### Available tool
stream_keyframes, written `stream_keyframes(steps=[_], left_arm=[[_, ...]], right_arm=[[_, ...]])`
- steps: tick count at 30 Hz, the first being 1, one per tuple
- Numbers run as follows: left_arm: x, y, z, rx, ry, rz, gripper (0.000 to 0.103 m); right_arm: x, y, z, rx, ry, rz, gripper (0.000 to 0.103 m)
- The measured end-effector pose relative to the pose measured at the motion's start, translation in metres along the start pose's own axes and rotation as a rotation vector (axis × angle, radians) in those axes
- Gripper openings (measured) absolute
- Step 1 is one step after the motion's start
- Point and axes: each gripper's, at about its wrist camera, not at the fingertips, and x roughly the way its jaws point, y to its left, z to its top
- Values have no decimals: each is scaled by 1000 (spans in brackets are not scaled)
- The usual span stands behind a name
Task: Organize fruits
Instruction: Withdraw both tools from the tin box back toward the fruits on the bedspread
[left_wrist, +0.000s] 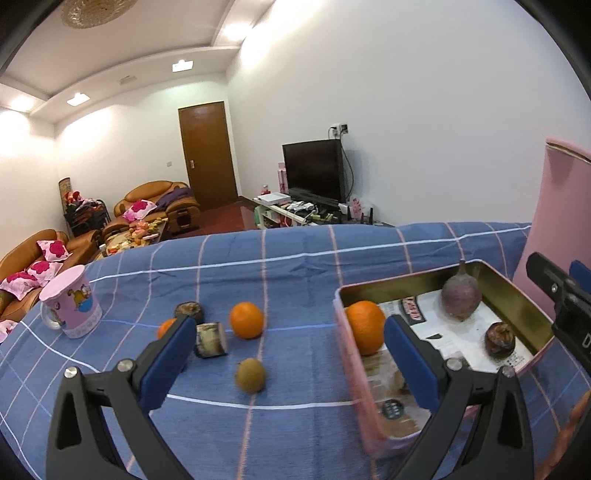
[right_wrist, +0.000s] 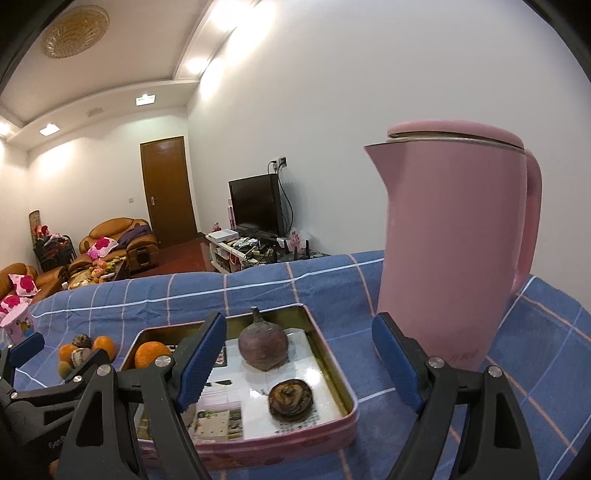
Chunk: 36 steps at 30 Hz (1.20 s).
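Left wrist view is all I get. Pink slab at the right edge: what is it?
Observer: A pink kettle, upright with its lid down. It stands on the blue cloth, to the right of the tin.
Operator: Right claw state? I only see a corner of it.
Observer: Open, with nothing between its fingers.
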Motion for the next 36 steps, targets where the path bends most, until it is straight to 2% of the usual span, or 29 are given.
stream_keyframes(steps=[14, 36], left_arm=[[4, 37, -4, -6, 11, 32, 103], [16, 92, -8, -46, 53, 79, 103]], right_arm=[[-6, 52, -9, -40, 12, 57, 82], [0, 103, -15, -62, 38, 139, 82]])
